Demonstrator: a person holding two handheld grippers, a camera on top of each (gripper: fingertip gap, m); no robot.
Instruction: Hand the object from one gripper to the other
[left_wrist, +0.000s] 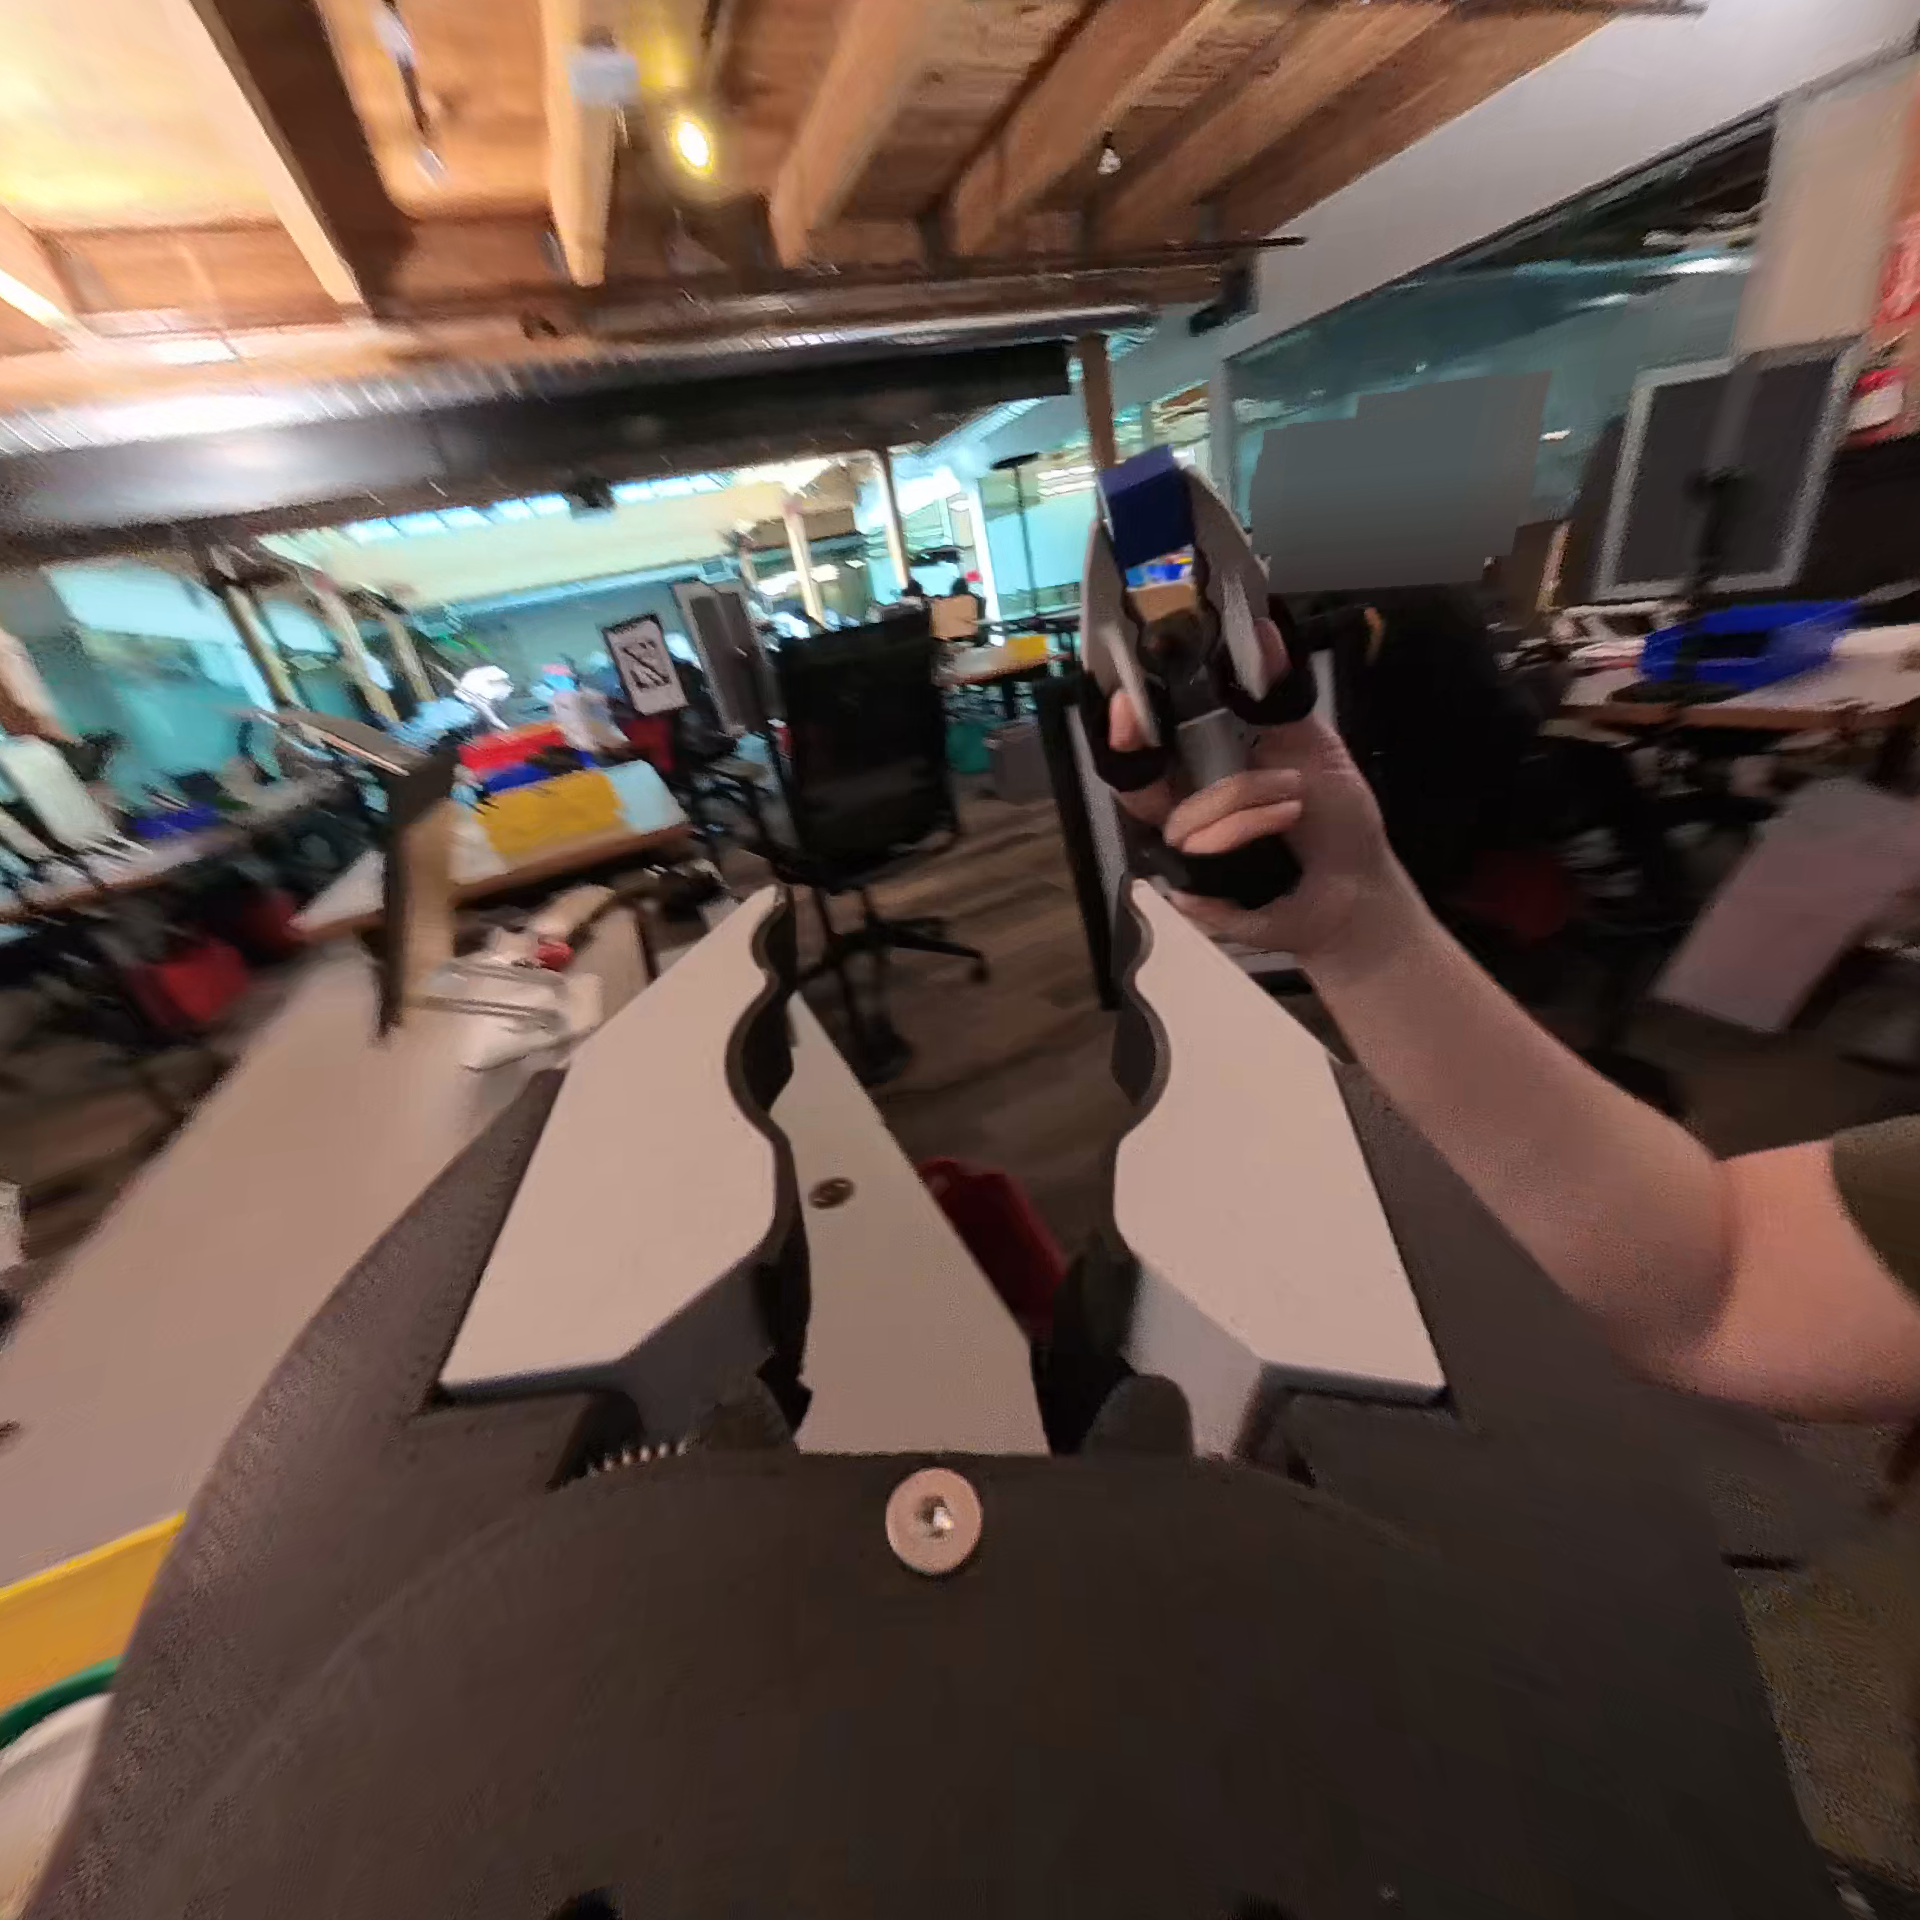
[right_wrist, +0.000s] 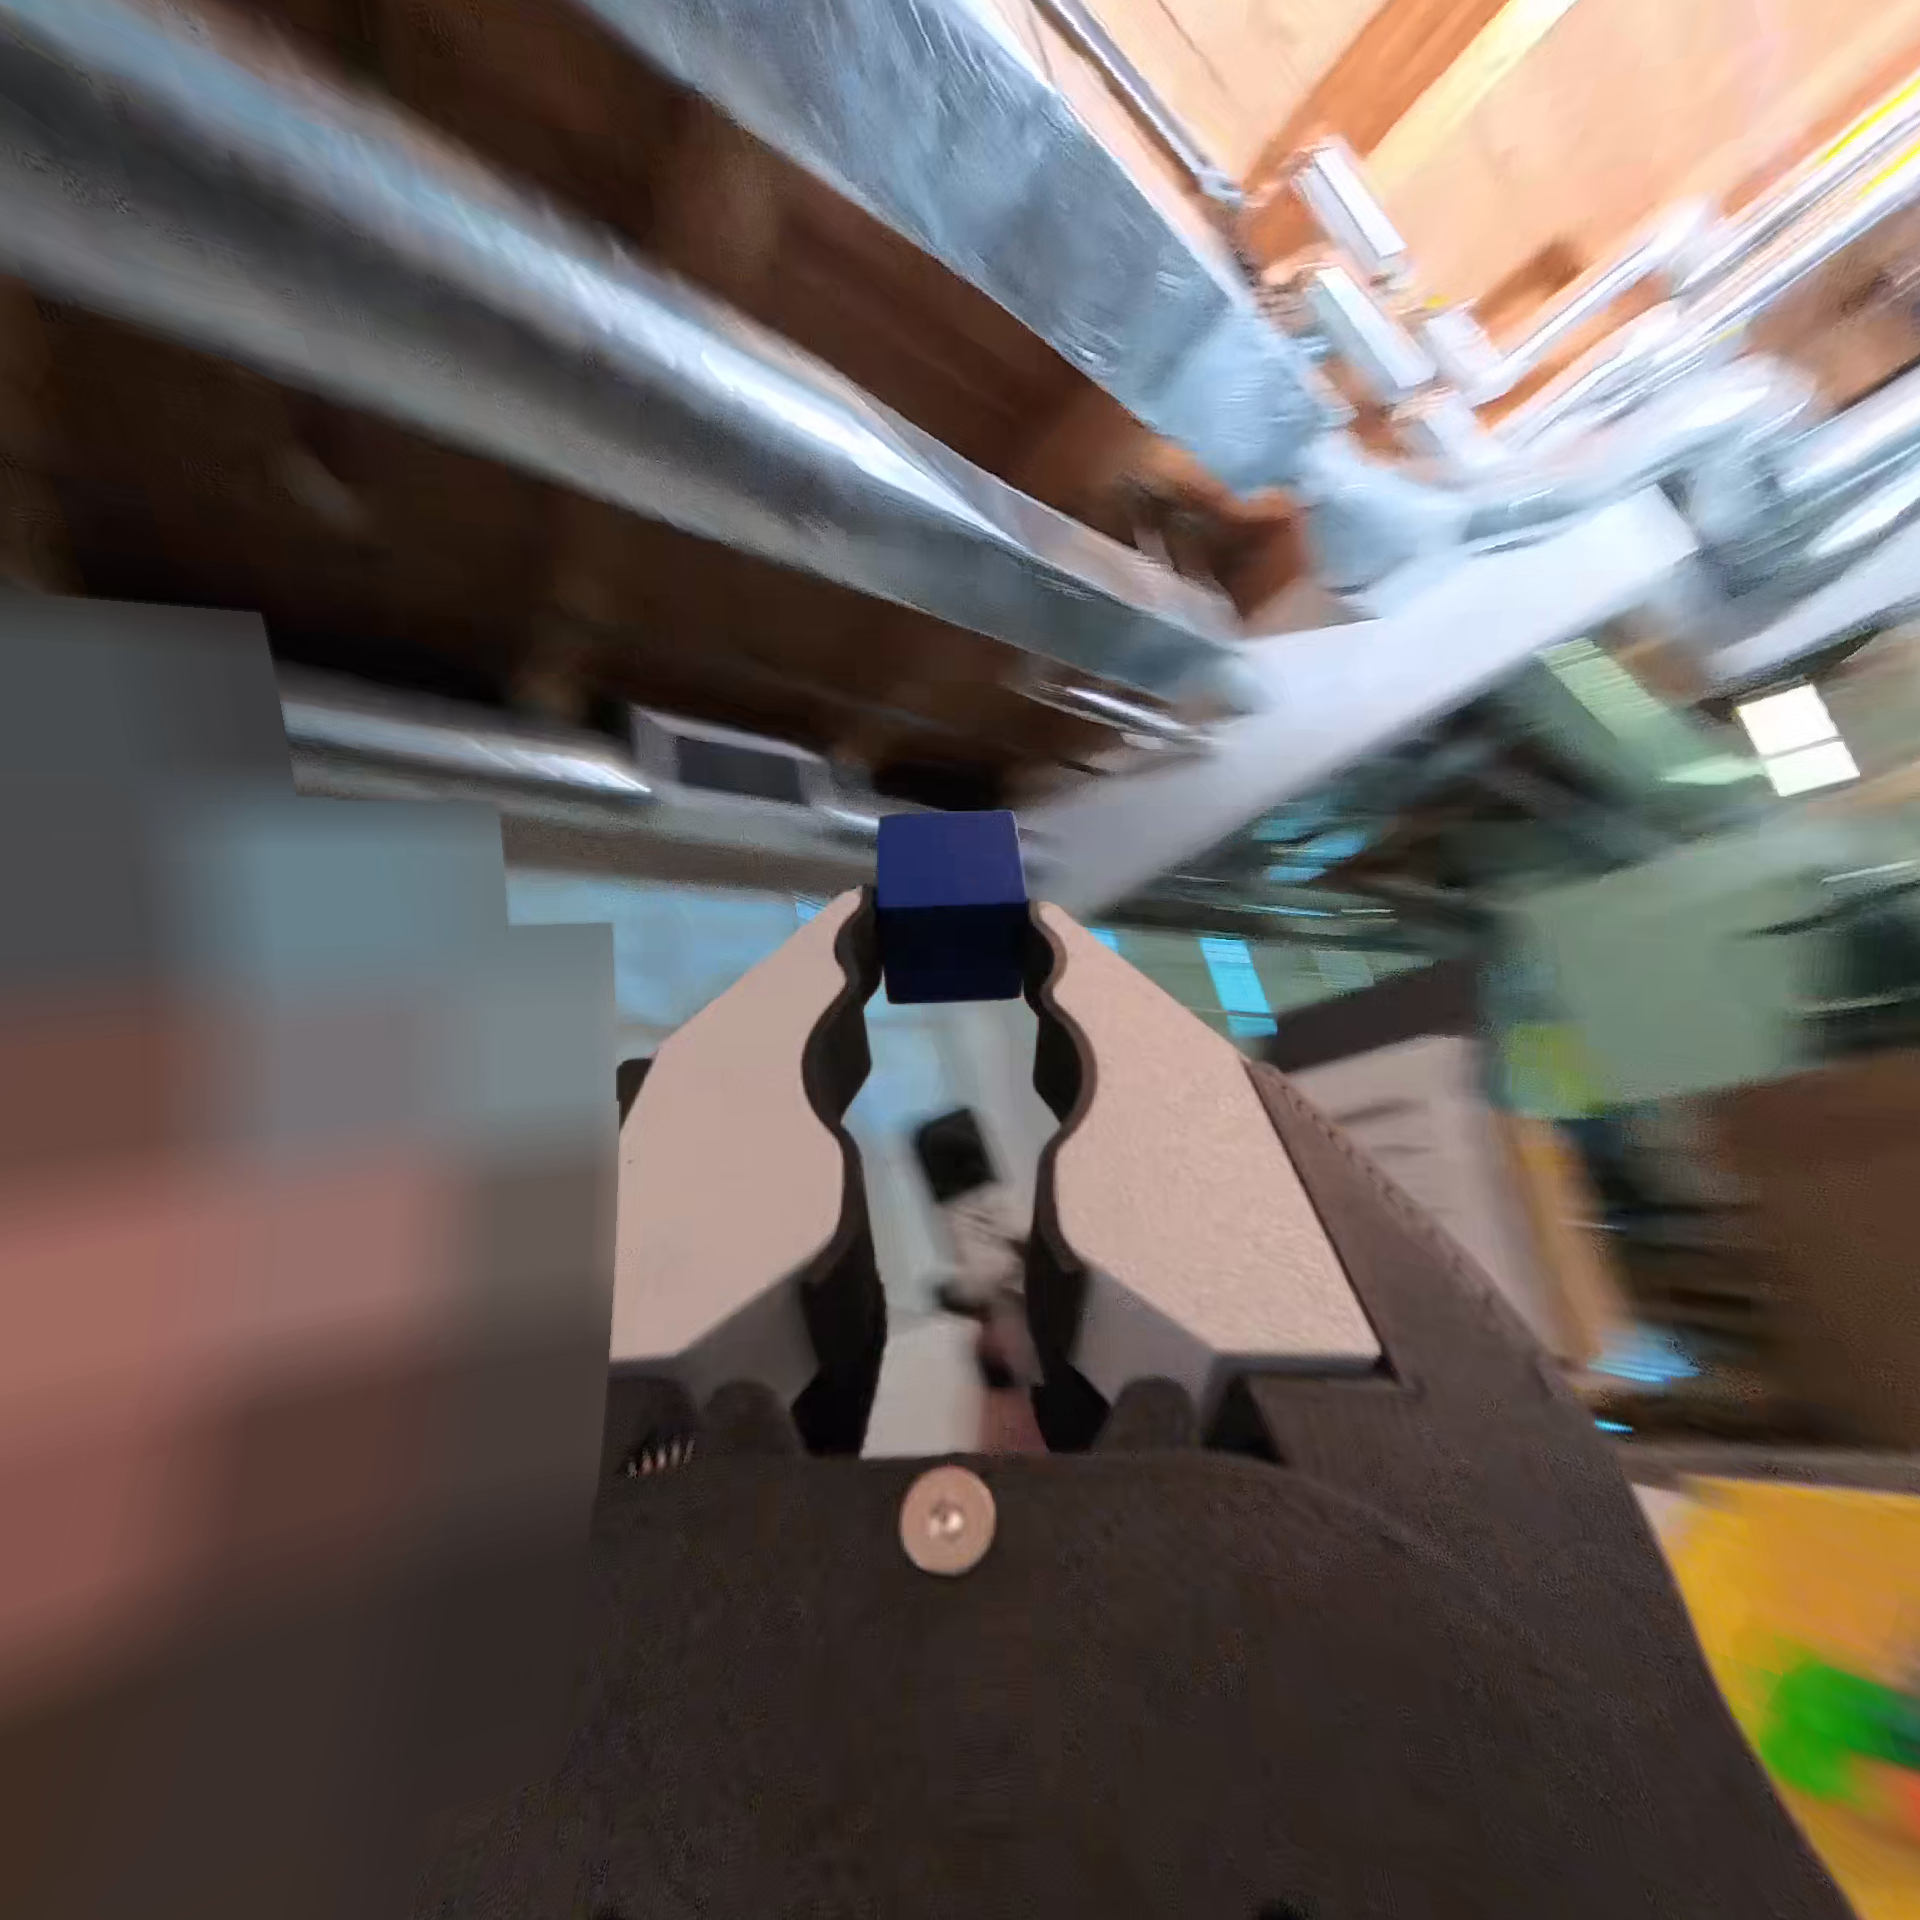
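No writing is legible; the white sign (left_wrist: 646, 665) beyond the black chair (left_wrist: 868, 748) is too blurred.

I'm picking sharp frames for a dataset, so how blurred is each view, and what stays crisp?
Left wrist view: the room is mildly smeared with wide-angle bending, yet the open left gripper and the far right gripper read clearly. Right wrist view: the ceiling background streaks heavily from motion, while the right gripper and the blue cube it pinches stay crisp.
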